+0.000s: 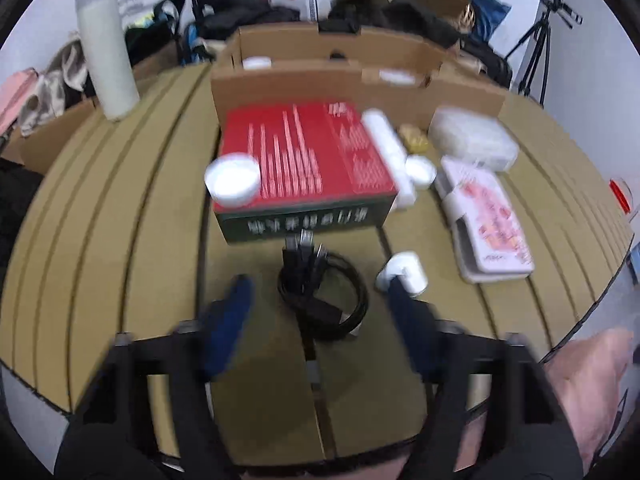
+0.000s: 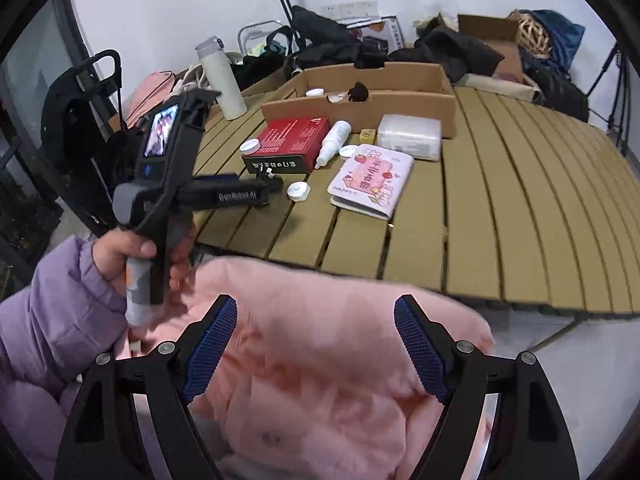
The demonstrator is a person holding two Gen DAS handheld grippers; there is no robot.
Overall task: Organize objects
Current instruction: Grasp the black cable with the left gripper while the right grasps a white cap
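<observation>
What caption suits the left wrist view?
Left gripper open above a coiled black cable before a red box.

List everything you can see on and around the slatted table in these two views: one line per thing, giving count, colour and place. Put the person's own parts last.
Slatted wooden table: one, tan, under everything.
Open cardboard box: one, brown, table's far side.
Flat red-topped box: one, red and dark green, centre.
Small round lidded jars: at least three, white; one sits on the red box.
Coiled black cable: one, between the left gripper's fingers.
Squeeze bottle: one, white, lying beside the red box.
Pink illustrated booklet: one, right of centre.
Clear plastic container: one, behind the booklet.
Tall flask: one, off-white, table's left edge.
Left gripper: blue pads, open.
Right gripper: blue pads, open.
</observation>
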